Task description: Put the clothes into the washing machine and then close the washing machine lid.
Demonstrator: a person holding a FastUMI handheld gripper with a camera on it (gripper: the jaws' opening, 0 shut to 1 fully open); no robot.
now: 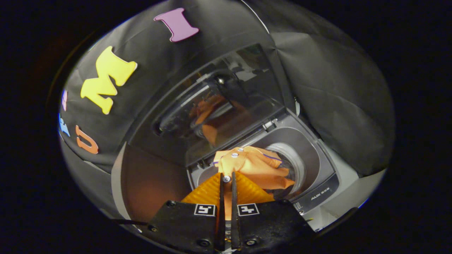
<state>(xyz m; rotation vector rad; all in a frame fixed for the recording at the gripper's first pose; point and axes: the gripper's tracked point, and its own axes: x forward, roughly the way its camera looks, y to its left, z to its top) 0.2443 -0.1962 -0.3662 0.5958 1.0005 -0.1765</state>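
Fingers of the gripper (226,179) are drawn almost together, leaving a thin slit, and they pinch a fold of the orange garment (252,168) at their tips, beside a small snap button. That narrow grip suits thin cloth: a pinch on one fold is enough to carry the whole piece, with the rest hanging free. The garment drapes just ahead of the fingers, over the round opening of the washing machine (317,176), and part of it seems already to dip into the drum (293,160), though how much lies inside cannot be told. Holding it above the opening makes sense, since the loose cloth would then drop into the tub rather than on the rim. The lid (197,113) stands raised behind the opening, its glossy face mirroring the orange cloth, and it is up so that the way in is free. Judging from this, the loading step is in hand and the closing is not yet done; a trailing edge left on the rim could catch under the lid.
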